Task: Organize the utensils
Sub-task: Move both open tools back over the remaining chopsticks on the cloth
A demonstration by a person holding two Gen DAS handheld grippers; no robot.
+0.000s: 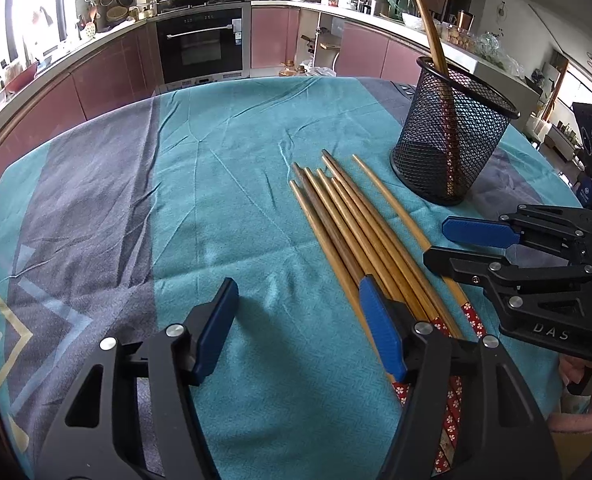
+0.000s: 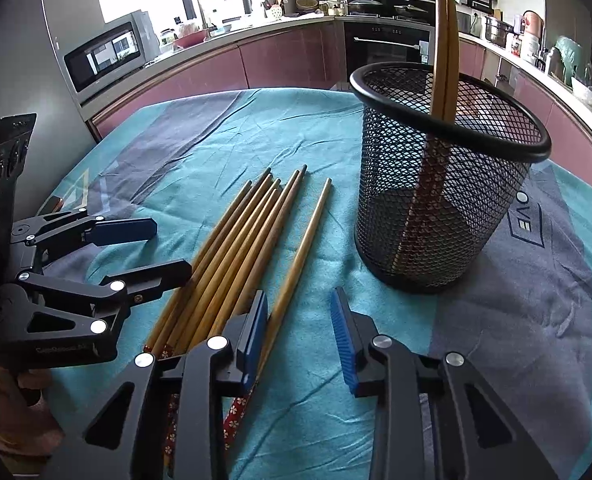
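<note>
Several wooden chopsticks with red flowered ends lie side by side on the teal tablecloth; they also show in the right wrist view. A black mesh cup stands upright beyond them with chopsticks standing in it; the cup fills the right wrist view's upper right. My left gripper is open and empty, low over the cloth, its right finger over the bundle's left edge. My right gripper is open and empty, just right of the bundle, its left finger over the outermost chopstick. Each gripper shows in the other's view, the right and the left.
The round table is covered by a teal and grey cloth. Kitchen counters, an oven and pink cabinets ring the far side. A steel appliance stands at the left of the right wrist view.
</note>
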